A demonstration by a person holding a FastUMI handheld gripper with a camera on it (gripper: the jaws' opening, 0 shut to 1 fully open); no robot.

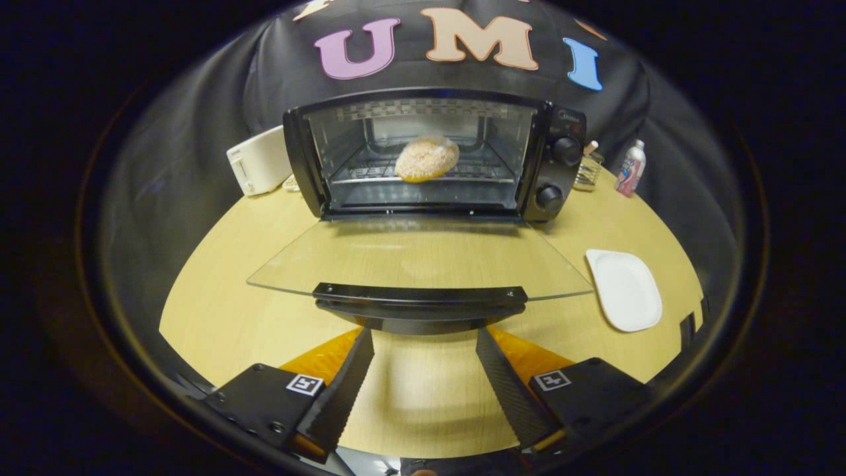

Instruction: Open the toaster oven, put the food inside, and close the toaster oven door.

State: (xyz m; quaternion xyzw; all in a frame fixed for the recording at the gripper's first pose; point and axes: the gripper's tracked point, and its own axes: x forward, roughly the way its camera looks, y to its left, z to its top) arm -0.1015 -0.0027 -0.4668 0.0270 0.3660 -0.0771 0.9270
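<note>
A black toaster oven (555, 165) stands at the back of the round wooden table. Its glass door (416, 261) is folded down flat toward me, with the black handle (420, 307) along its near edge. A round sugared bun (427, 158) lies on the wire rack inside the oven. My gripper (425, 337) is open, its two fingertips spread wide just below and in front of the door handle, touching nothing that I can see. Nothing sits between the fingers.
A white plate (624, 289) lies on the table (225, 291) to the right of the door. A white toaster (259, 160) stands left of the oven. A small glass jar (587, 169) and a bottle (630, 168) stand to its right.
</note>
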